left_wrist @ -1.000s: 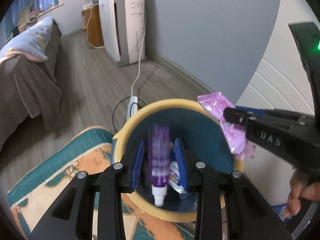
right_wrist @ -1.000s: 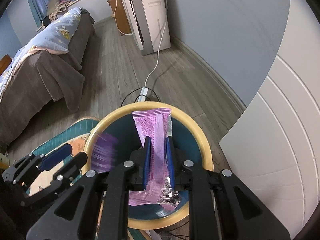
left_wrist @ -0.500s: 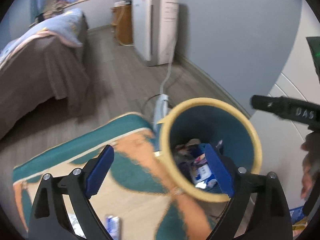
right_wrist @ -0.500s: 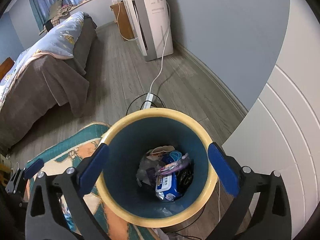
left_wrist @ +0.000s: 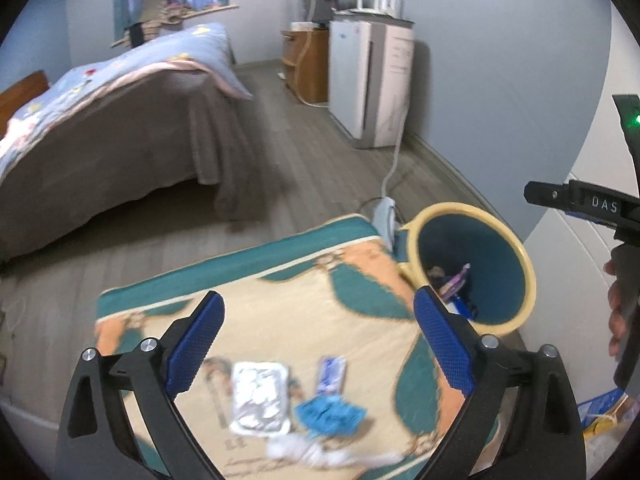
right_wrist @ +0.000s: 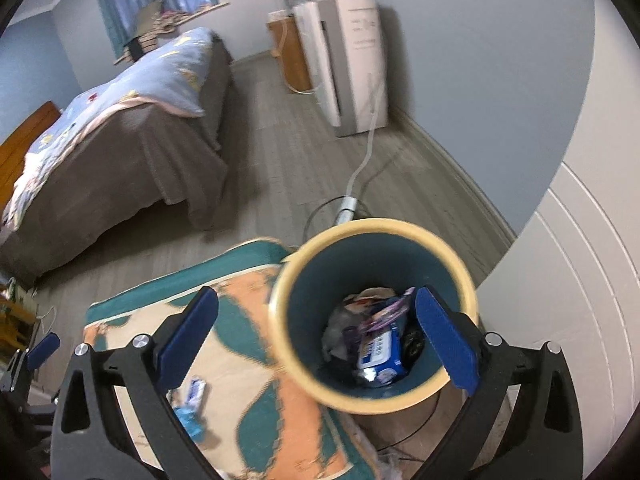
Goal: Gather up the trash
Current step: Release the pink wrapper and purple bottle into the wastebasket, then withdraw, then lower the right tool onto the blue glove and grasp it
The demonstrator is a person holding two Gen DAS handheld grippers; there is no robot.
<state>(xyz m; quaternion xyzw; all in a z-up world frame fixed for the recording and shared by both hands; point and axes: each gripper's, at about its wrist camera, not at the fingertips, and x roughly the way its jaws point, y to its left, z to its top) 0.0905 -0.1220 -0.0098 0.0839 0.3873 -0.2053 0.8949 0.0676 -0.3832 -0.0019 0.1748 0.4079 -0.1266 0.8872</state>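
A teal bin with a yellow rim (left_wrist: 524,272) (right_wrist: 376,226) stands beside a patterned mat and holds dropped trash, among it a purple wrapper (right_wrist: 386,312) and a blue-and-white packet (right_wrist: 380,354). My left gripper (left_wrist: 318,344) is open and empty above the mat, over a silver blister pack (left_wrist: 260,398), a small white-and-purple packet (left_wrist: 332,374), a crumpled blue wrapper (left_wrist: 330,416) and white tissue (left_wrist: 320,454). My right gripper (right_wrist: 316,340) is open and empty above the bin; it also shows at the right edge of the left wrist view (left_wrist: 580,202).
The teal, orange and cream mat (left_wrist: 280,292) lies on grey wood floor. A bed (left_wrist: 100,136) stands to the left. A white appliance (left_wrist: 372,80) stands at the far wall, its cable running to a power strip (left_wrist: 386,210) by the bin. A white panelled wall (right_wrist: 580,280) is on the right.
Both grippers opened and dropped the purple bottle and purple wrapper into the bin. The left gripper has since swung left over the mat's litter; the right has shifted slightly.
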